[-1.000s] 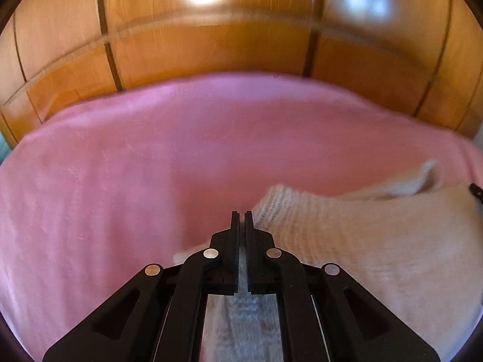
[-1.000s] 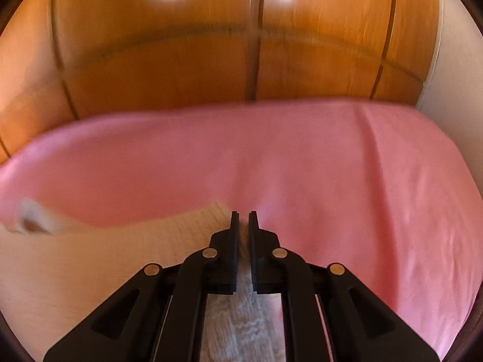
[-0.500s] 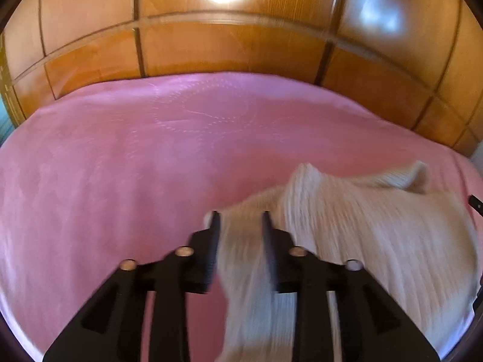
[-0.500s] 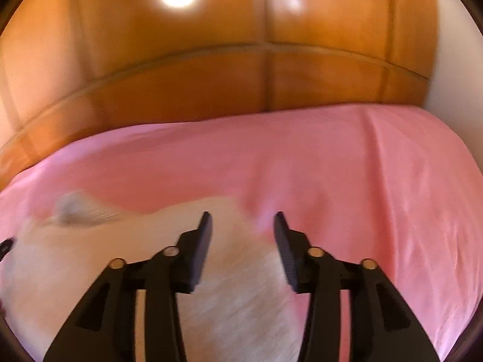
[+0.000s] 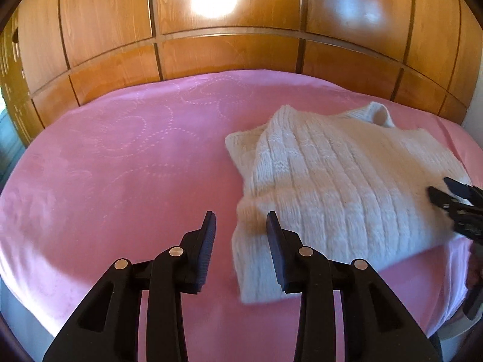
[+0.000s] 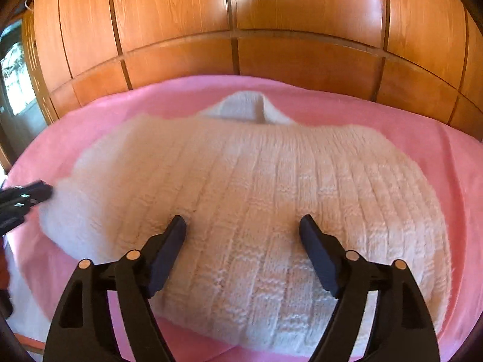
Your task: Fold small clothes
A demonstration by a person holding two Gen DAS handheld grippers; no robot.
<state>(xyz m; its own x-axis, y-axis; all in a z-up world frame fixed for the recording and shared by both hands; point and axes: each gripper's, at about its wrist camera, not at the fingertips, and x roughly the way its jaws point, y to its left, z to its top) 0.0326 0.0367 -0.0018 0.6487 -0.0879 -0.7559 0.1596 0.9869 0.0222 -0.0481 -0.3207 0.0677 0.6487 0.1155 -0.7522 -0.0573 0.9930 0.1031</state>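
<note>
Pink bedspread [image 5: 120, 166] carries a cream sweater [image 6: 256, 196]; left tool [image 5: 240, 226] and right tool [image 6: 243, 229] spread, empty.

Your sweater [image 6: 256, 205] lies on the bedspread [image 5: 120, 166], wardrobe [image 5: 229, 54] behind; your left gripper [image 5: 240, 226] sits at its left edge.

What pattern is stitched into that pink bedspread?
Looping dotted swirls on the pink bedspread, clearest in the left wrist view.
</note>
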